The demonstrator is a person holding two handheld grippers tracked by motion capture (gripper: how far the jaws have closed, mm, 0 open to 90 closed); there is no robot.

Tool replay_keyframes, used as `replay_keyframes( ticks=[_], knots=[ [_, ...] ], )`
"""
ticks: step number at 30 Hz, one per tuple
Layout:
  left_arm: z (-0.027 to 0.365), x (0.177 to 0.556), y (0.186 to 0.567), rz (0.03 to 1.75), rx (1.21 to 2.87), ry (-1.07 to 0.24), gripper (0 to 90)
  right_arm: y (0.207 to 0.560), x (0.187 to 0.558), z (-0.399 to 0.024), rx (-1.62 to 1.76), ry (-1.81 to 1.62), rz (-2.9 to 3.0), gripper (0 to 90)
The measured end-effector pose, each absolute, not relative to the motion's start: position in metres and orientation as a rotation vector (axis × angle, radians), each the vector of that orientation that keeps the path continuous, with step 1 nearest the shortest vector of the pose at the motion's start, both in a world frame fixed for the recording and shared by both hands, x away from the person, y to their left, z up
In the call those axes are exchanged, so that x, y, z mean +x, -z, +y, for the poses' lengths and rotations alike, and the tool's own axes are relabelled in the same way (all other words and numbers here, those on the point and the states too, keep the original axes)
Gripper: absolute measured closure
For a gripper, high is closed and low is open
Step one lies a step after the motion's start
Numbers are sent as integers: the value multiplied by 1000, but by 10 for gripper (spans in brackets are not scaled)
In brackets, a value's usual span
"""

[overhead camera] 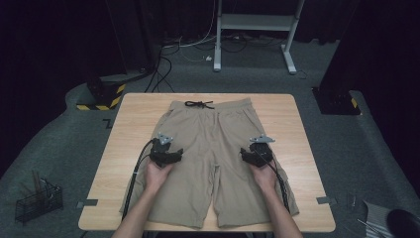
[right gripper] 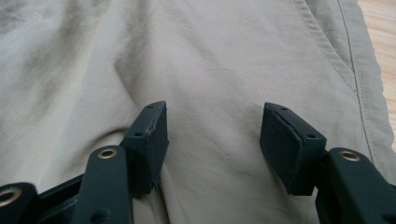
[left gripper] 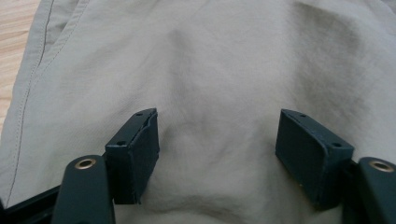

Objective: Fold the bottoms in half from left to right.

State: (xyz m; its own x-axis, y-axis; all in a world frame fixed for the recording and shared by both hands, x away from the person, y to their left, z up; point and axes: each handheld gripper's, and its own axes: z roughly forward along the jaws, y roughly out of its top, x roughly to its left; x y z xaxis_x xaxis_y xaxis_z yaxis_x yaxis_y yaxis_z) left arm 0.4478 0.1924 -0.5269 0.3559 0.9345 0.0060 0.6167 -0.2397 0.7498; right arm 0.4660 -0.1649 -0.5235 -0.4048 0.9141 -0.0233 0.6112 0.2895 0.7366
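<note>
Floor: grey carpet, dim beyond the lit centre.
Table: light wooden top, mid-frame, grain running crosswise.
Frame: white metal stand, top centre, two feet on the carpet.
Cables: black and white leads, upper centre-left.
Base: black foot with yellow-black stripes, upper left.
Basket: black wire basket, lower left.
Surround: black curtains at the frame's top and sides.
</note>
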Motion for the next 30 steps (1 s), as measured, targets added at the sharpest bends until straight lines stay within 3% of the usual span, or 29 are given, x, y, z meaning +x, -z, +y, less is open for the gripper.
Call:
replay_keyframes(
  ticks=[30],
  knots=[
    [188,399,527,1320,1969,-600,300,524,412,-165,1356,-919,2132,417]
  ],
)
